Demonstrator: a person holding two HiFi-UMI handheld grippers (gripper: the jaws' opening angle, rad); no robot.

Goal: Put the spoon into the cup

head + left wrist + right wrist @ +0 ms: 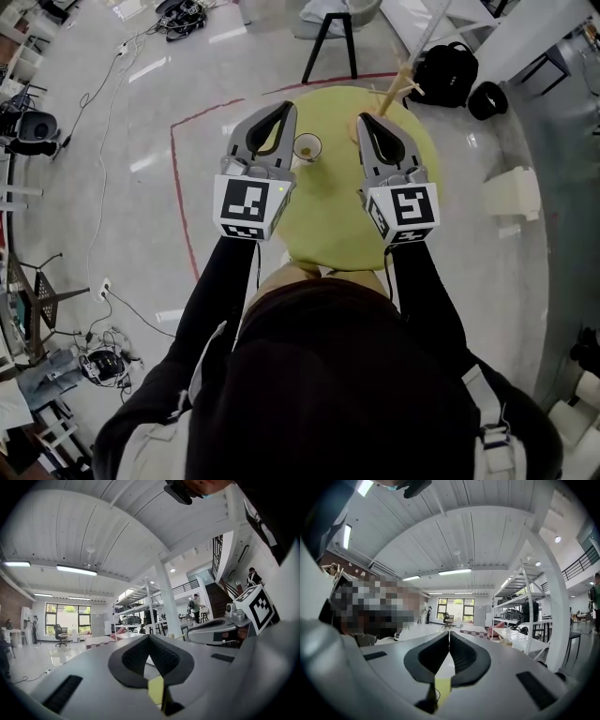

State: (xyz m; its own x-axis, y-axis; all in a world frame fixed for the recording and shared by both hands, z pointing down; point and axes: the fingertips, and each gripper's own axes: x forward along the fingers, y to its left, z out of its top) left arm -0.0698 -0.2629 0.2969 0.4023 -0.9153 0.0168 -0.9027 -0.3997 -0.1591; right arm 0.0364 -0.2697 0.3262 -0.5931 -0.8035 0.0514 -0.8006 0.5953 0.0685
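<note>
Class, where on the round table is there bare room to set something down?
Bare: the near half of the table, between the left gripper and the right gripper, on this side of the cup. Crowded: the far edge, around the cup and the spoon.

The left arm (223, 277) and right arm (420, 281) stretch toward 12 o'clock, side by side. The left claw (284, 111), at 11 o'clock, is closed and empty; the right claw (365, 123), at 1 o'clock, likewise. Both point level.
</note>
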